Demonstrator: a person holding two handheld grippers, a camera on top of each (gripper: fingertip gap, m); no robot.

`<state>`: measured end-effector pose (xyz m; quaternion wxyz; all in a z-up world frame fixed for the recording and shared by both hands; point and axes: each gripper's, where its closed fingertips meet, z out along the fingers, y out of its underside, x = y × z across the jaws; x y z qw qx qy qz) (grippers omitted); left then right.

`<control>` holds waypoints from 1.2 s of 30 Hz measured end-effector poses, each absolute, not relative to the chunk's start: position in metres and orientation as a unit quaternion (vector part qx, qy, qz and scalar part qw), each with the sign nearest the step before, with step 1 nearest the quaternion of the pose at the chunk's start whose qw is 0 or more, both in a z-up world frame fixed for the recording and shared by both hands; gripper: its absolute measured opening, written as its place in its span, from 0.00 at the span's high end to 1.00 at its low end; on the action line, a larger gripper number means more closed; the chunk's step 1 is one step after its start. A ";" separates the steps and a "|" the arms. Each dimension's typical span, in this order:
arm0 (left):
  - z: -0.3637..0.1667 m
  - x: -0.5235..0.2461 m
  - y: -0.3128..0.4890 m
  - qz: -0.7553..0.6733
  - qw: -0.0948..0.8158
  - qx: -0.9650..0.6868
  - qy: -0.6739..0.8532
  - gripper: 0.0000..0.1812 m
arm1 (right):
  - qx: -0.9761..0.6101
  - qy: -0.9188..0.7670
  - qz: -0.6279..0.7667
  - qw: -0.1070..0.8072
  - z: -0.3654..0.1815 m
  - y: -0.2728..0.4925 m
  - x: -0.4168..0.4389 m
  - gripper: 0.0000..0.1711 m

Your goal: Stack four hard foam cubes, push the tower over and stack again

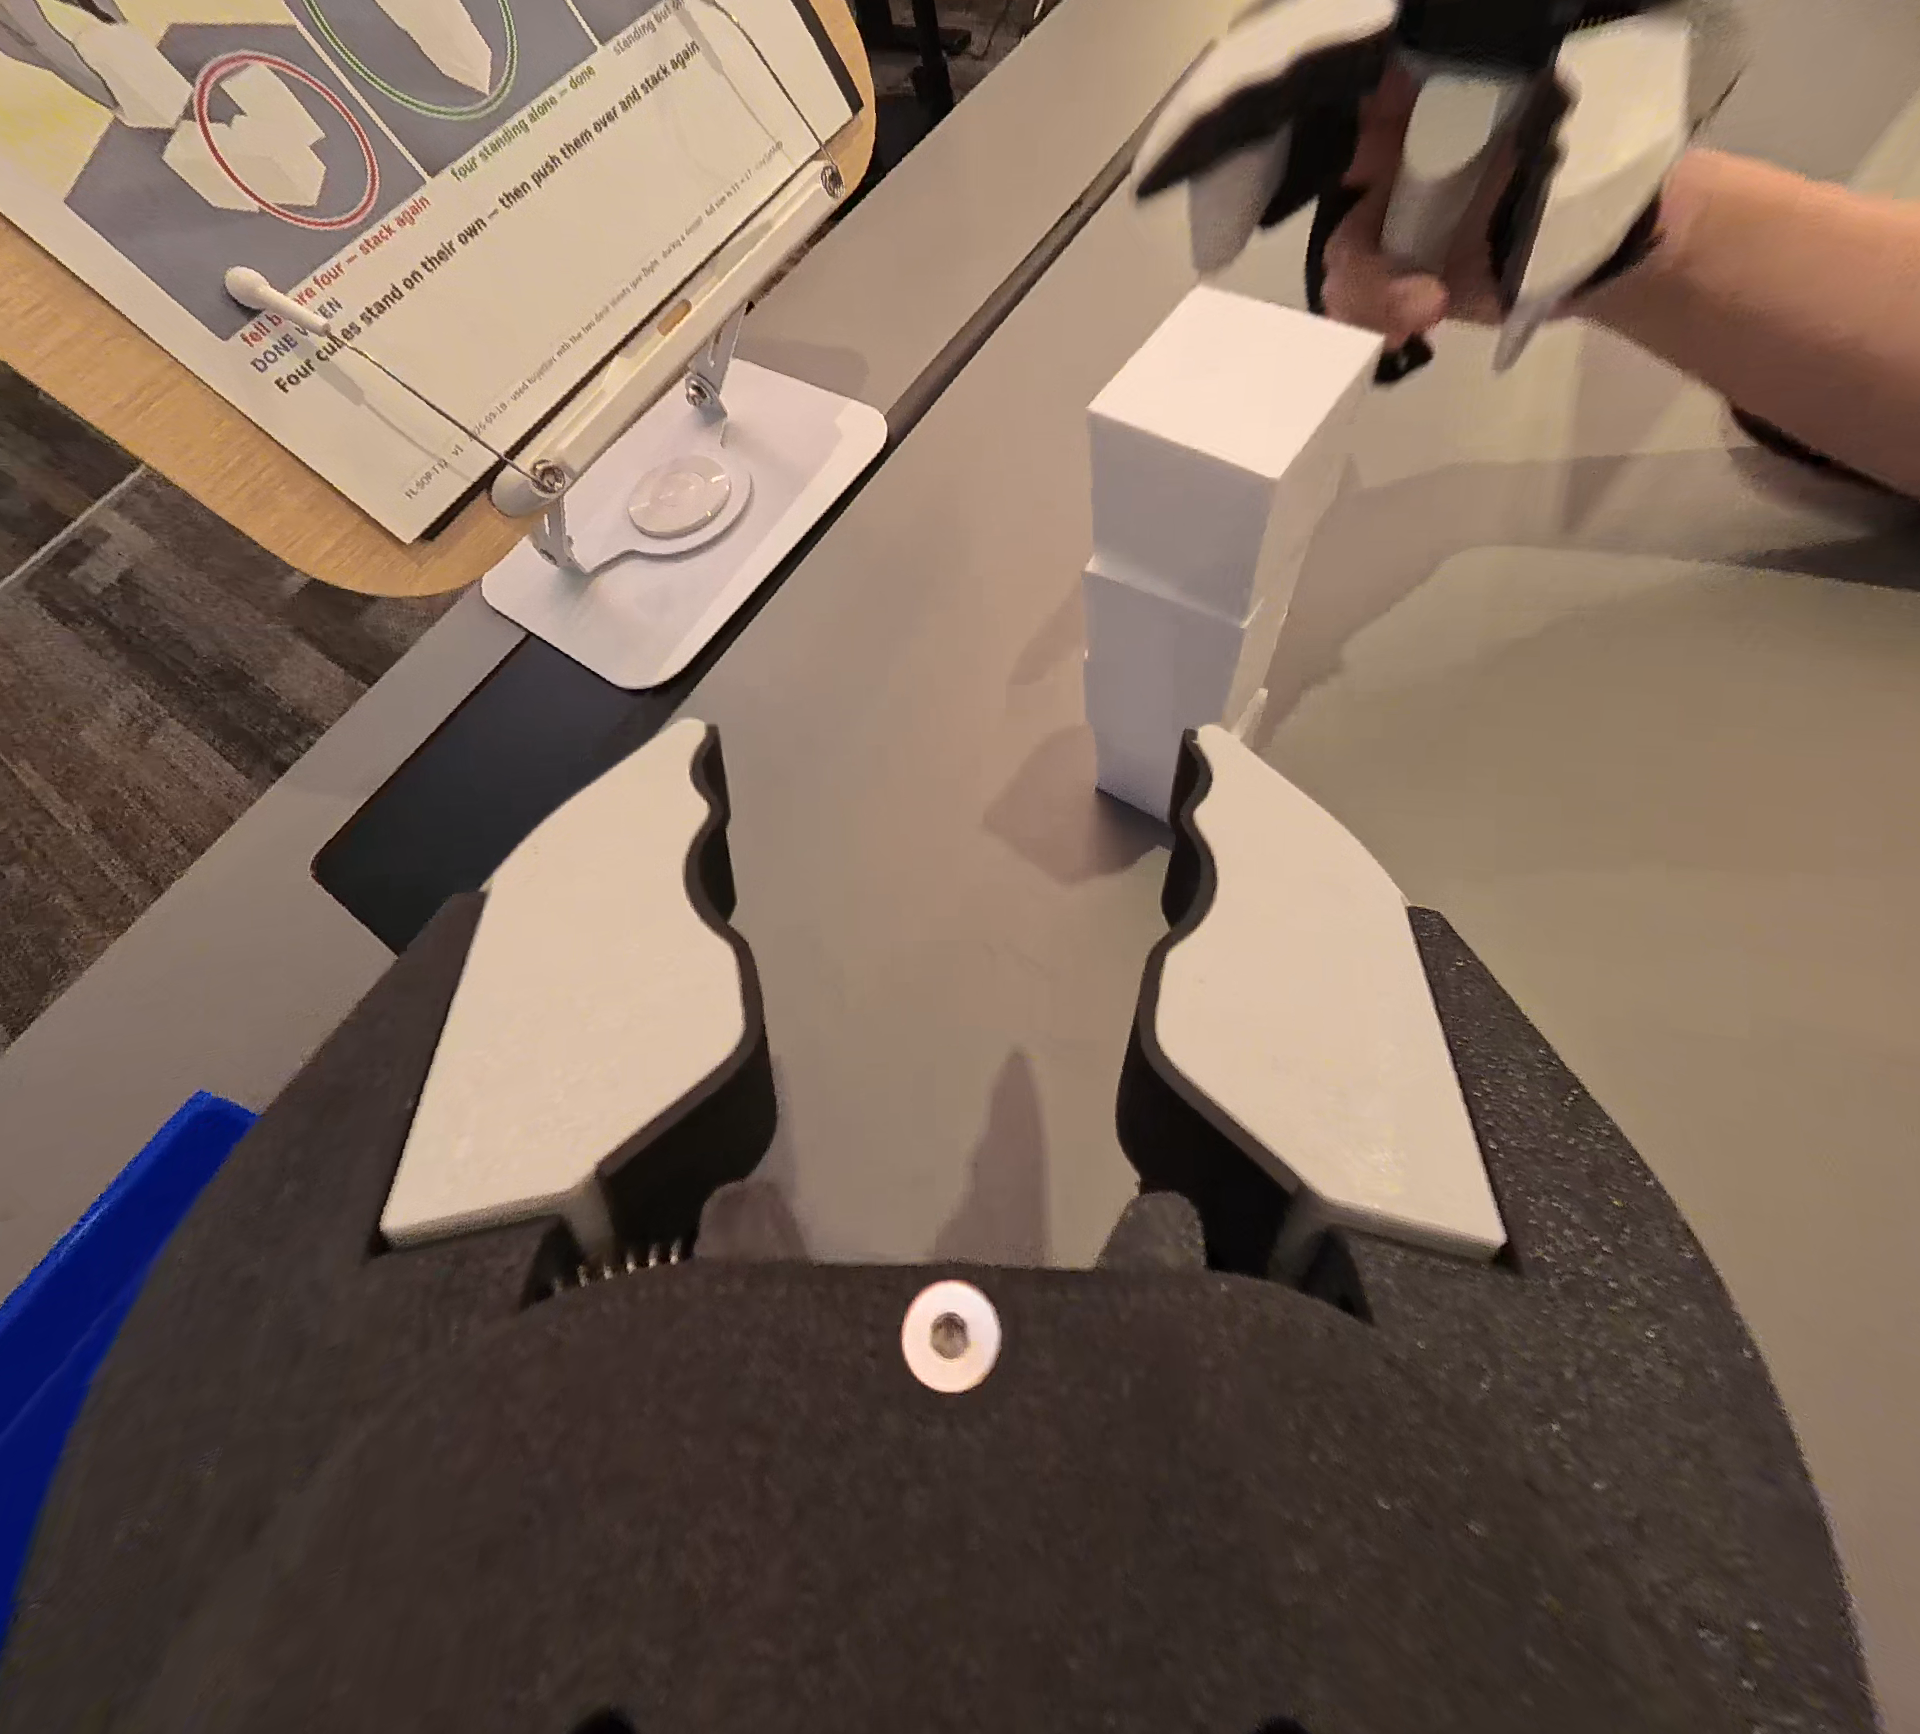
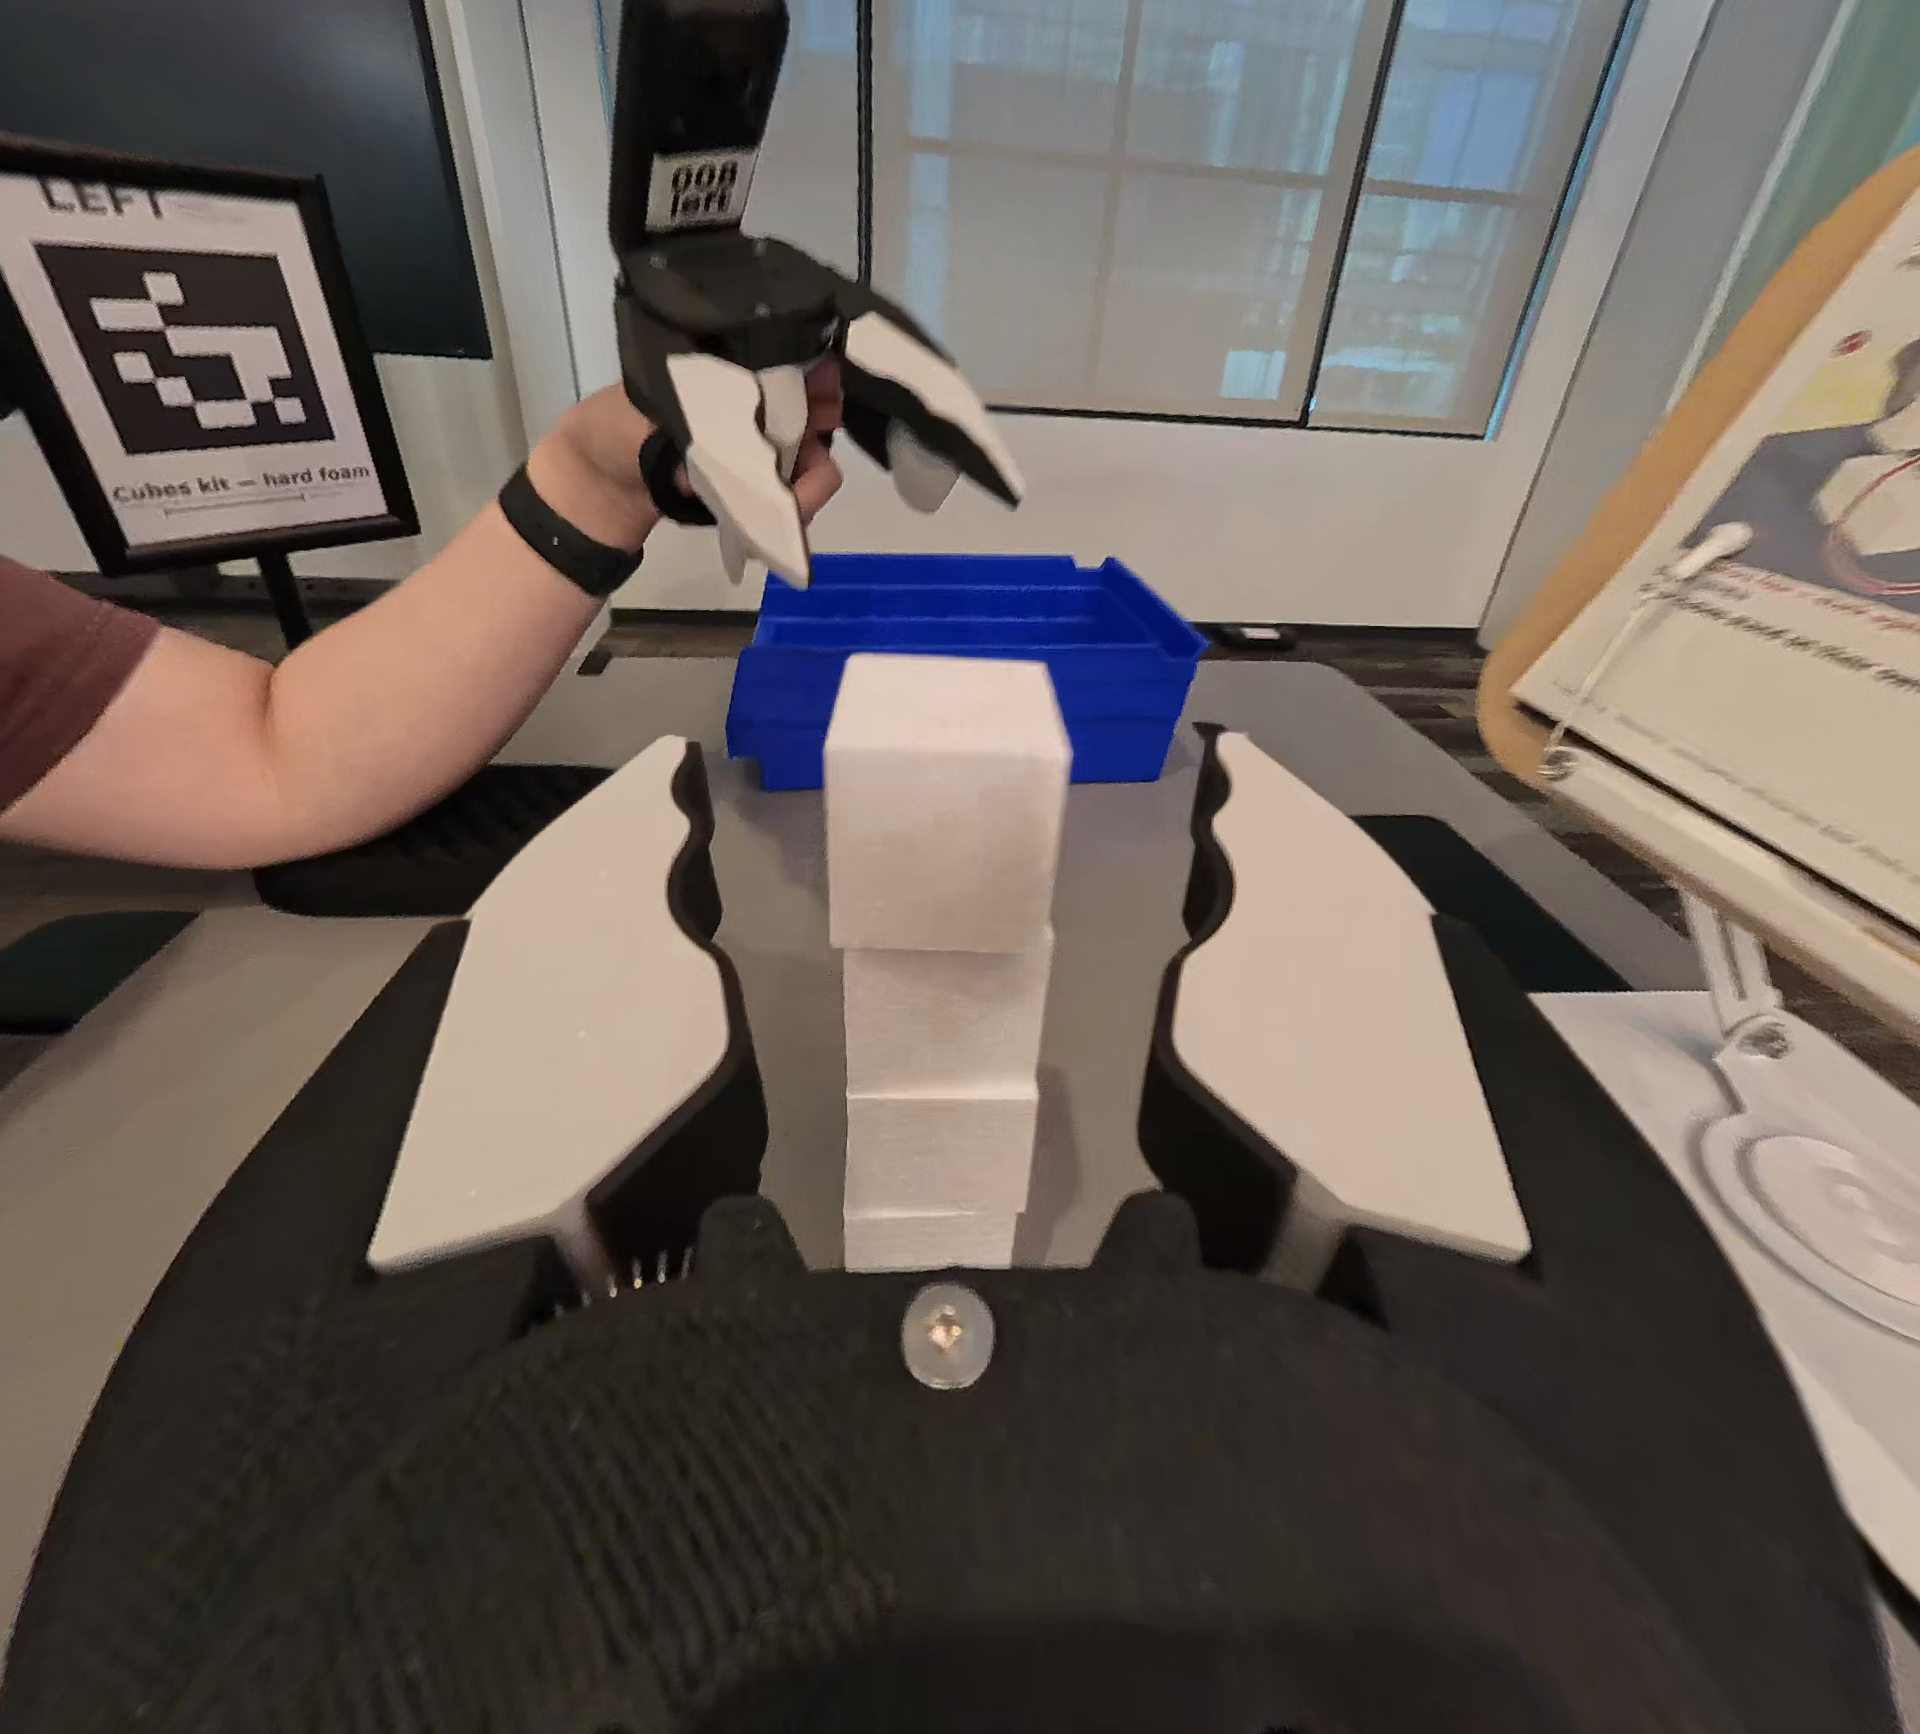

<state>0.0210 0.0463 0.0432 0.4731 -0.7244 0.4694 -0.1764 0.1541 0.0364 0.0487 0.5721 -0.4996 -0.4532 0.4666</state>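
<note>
Your four white cubes (image 2: 940,957) stand stacked on the table (image 1: 1455,853); your right gripper (image 2: 951,811) and left gripper (image 1: 951,780) both gape wide, empty.

Bright, even indoor light with wide-angle bending and patches of motion blur.

In the right wrist view, daylight comes through the windows (image 2: 1143,126) at the upper middle, and the white foam cubes (image 2: 940,853) read crisp and nearly blown out. In the left wrist view, the grey table (image 1: 1558,853) carries a pale sheen on the right side and soft, faint shadows beside the tower. The right gripper (image 1: 1351,167) at upper right is smeared with motion blur. Both pictures bow straight lines toward the edges, and their lower rims fall dark and soft.
</note>
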 end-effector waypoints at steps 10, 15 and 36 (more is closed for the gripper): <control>-0.013 0.035 0.048 -0.182 0.370 -0.777 0.476 0.69 | -0.588 -0.370 0.374 0.615 0.097 0.060 0.271 0.64; -0.045 0.040 0.058 -0.186 0.321 -0.813 0.448 0.77 | -0.578 -0.322 0.394 0.638 0.125 0.052 0.317 0.69; -0.123 0.048 0.066 -0.213 0.153 -0.944 0.201 1.00 | -0.644 -0.267 0.377 0.610 0.122 0.051 0.367 0.76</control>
